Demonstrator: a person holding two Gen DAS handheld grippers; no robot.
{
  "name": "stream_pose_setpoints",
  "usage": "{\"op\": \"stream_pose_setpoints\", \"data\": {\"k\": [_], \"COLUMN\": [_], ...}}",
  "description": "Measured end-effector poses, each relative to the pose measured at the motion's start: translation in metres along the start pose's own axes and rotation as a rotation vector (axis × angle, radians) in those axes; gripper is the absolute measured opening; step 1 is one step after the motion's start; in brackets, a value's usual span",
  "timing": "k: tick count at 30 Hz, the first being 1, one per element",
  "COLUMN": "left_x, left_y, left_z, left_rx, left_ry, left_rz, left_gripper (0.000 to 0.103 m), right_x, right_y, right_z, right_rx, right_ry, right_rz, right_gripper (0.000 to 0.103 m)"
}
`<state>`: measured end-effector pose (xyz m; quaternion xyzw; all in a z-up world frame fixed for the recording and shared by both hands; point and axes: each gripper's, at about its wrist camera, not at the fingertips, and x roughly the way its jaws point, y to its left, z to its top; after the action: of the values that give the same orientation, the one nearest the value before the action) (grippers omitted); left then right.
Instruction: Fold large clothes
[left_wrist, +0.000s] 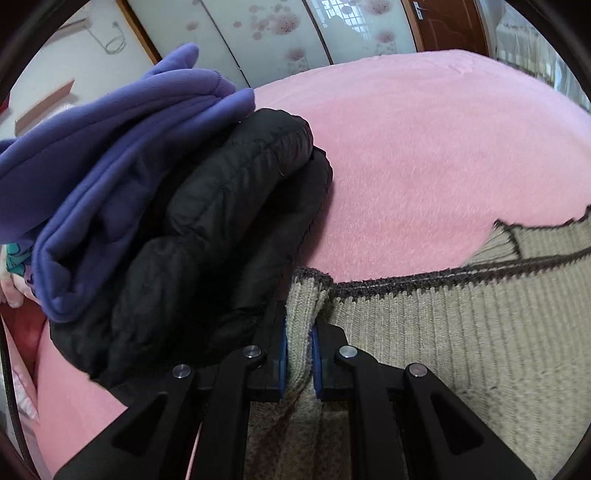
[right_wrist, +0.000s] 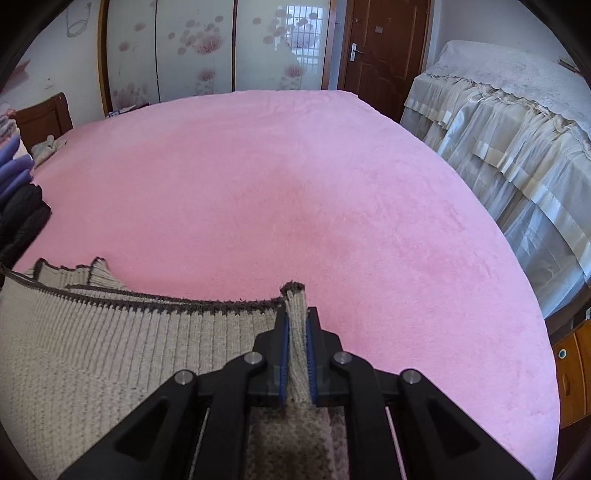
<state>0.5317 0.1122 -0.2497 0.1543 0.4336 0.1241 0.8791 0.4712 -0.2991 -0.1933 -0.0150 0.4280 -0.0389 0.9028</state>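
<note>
Sweater (right_wrist: 110, 332) stretched between two claws above the pink bed (right_wrist: 295, 192)
Beige ribbed knit with dark brown trim; left claw (left_wrist: 299, 332) and right claw (right_wrist: 296, 332) angle downward, each clamped on an edge corner, beside folded purple (left_wrist: 110, 155) and black garments (left_wrist: 207, 229)

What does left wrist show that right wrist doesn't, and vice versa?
Left wrist only: the left gripper shut on a sweater corner, and a close look at the black jacket under the purple garment.

Right wrist only: the right gripper shut on the other corner, the door in full, the lace-covered furniture and a small grey item far across the bed.

Both: the beige ribbed sweater with its dark trim stretched between the grippers, the pink blanket, the floral wardrobe.
</note>
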Motion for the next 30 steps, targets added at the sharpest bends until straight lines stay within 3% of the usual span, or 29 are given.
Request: {"op": "stream_pose_setpoints", "data": {"k": [6, 10, 12, 14, 15, 20, 25, 30], "left_x": [0.013, 0.001, -0.011, -0.029, -0.042, -0.116, -0.186, -0.241], "left_y": [-0.019, -0.022, -0.02, -0.016, -0.014, 0.002, 0.049, 0.088], "left_z": [-0.002, 0.001, 0.001, 0.0, -0.001, -0.004, -0.015, -0.055], "left_rx": [0.089, 0.119, 0.122, 0.131, 0.135, 0.143, -0.008, -0.141], "left_ry": [0.019, 0.007, 0.003, -0.005, -0.029, -0.123, -0.101, -0.094], "left_rz": [0.096, 0.111, 0.089, 0.078, 0.091, 0.028, -0.071, -0.131], "left_gripper": [0.014, 0.026, 0.038, 0.074, 0.08, 0.084, 0.09, 0.093], "right_x": [0.014, 0.008, -0.004, -0.019, -0.029, -0.088, -0.15, -0.21], "right_y": [0.005, 0.0, -0.005, -0.007, -0.006, 0.001, -0.002, 0.033], "right_z": [-0.003, 0.005, 0.007, 0.008, 0.007, -0.001, -0.019, -0.048], "right_rx": [-0.021, -0.006, 0.027, 0.029, 0.021, 0.029, 0.22, 0.206], "right_ry": [0.059, 0.101, 0.112, 0.108, 0.098, 0.037, 0.04, 0.011], "right_rz": [-0.031, -0.03, -0.016, -0.026, -0.03, 0.039, 0.172, 0.167], "right_gripper": [0.009, 0.02, 0.025, 0.026, 0.026, 0.026, 0.03, 0.04]}}
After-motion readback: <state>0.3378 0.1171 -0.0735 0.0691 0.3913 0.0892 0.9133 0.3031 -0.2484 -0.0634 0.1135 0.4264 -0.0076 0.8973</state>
